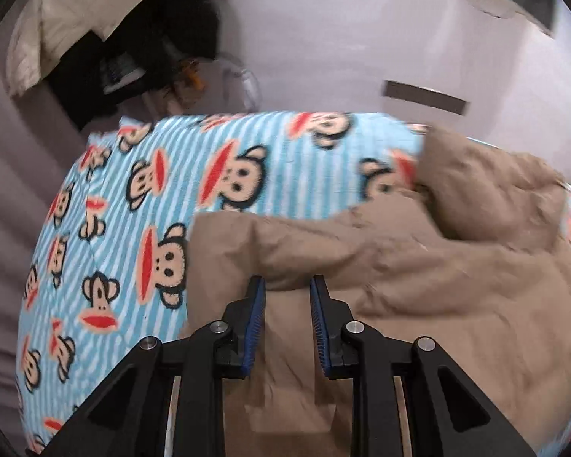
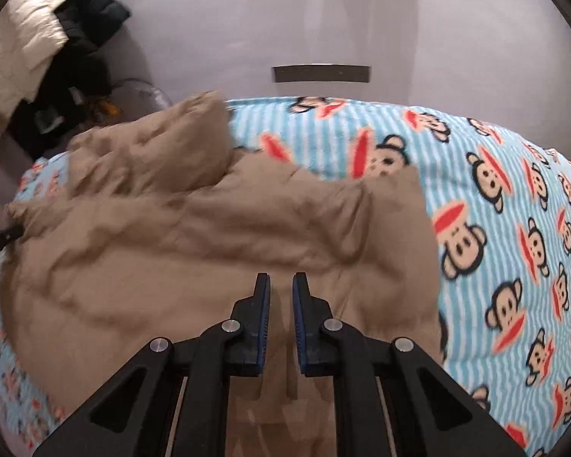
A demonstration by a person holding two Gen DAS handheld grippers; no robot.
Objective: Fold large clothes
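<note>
A padded tan jacket (image 1: 418,266) lies crumpled on a bed covered by a blue striped blanket with cartoon monkeys (image 1: 141,175). My left gripper (image 1: 287,283) is shut on a thick fold at the jacket's left edge, with tan fabric filling the gap between its blue pads. In the right wrist view the jacket (image 2: 194,228) spreads across the left and middle of the blanket (image 2: 514,228). My right gripper (image 2: 281,280) pinches the jacket's near part, jaws close together with tan cloth between them. The left gripper (image 2: 11,233) shows at the jacket's far left edge.
A pale wall with a dark slot (image 2: 321,73) rises behind the bed. A heap of dark and cream clothing (image 2: 45,49) sits at the back left corner. Uncovered blanket lies to the jacket's right (image 2: 495,304) and, in the left wrist view, to its left.
</note>
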